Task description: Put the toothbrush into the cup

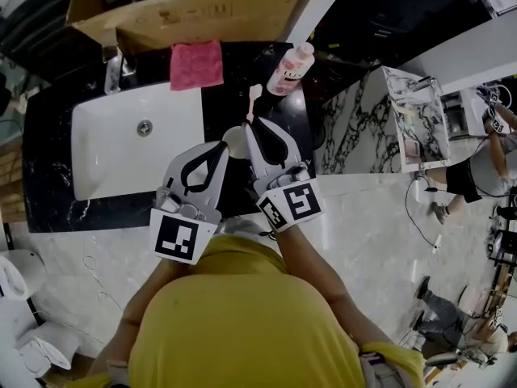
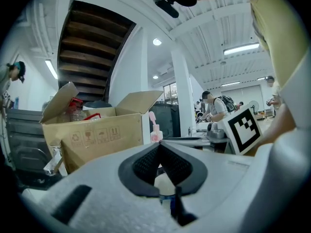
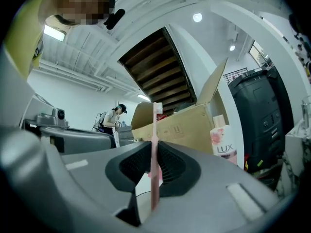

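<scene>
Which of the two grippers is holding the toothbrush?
The right gripper: the pink toothbrush stands upright between its jaws. The left gripper meets only the white cup.

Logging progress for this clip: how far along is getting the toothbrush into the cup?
Done: the right gripper is shut on the pink toothbrush, bristles up. In hand: it is held beside the white cup, which the left gripper appears to pinch at the rim. Left: the brush does not look to be in the cup yet; it must go in and be released.

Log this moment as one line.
left gripper: jaws together, by white cup | right gripper: jaws shut on pink toothbrush | stage: toothbrush outside cup
</scene>
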{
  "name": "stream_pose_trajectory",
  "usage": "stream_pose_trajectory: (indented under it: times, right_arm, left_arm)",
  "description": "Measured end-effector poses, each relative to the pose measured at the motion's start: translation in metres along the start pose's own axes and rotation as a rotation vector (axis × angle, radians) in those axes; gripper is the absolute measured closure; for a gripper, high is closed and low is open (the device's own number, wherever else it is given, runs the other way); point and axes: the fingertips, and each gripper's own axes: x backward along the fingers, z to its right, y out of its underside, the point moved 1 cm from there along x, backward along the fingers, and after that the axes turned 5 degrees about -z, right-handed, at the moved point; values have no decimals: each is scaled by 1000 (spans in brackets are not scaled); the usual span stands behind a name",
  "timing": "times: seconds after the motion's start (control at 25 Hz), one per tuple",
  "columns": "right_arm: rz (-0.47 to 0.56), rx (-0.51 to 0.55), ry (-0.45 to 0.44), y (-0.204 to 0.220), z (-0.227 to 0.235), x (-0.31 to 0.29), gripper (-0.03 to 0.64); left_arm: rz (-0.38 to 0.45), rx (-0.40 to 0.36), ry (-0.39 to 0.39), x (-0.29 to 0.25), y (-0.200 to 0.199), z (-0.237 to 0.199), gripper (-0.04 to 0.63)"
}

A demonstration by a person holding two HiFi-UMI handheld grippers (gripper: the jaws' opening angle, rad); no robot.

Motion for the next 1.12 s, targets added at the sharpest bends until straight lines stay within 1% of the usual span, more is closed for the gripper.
stream_pose_trajectory:
  times: [0.16,0.32,0.56,0.84,0.88,1.04,1.12]
  right_arm:
    - [-44,3,-8,17,-3,-5,560]
    - [-109,39,2,31,-5,-6,560]
    - [-256,74,34,51,2,-6,558]
    - [-428,99,48,75,5,-7,557]
    - [-441,98,51,77,6,-7,549]
    - [-459,88,68,76,8,-3,453]
    - [-449,79,80,72,11,1,451]
  left_arm:
    - [-1,-2,-1,0,0,-1,592]
    - [7,4,-1,0,-1,-2,592]
    - [1,9,11,-4,2,-1,592]
    - [1,3,14,-6,4,-2,592]
    - [2,4,14,-6,4,-2,592]
    - [4,7,12,-5,3,-3,592]
    - [4,10,13,-5,4,-4,592]
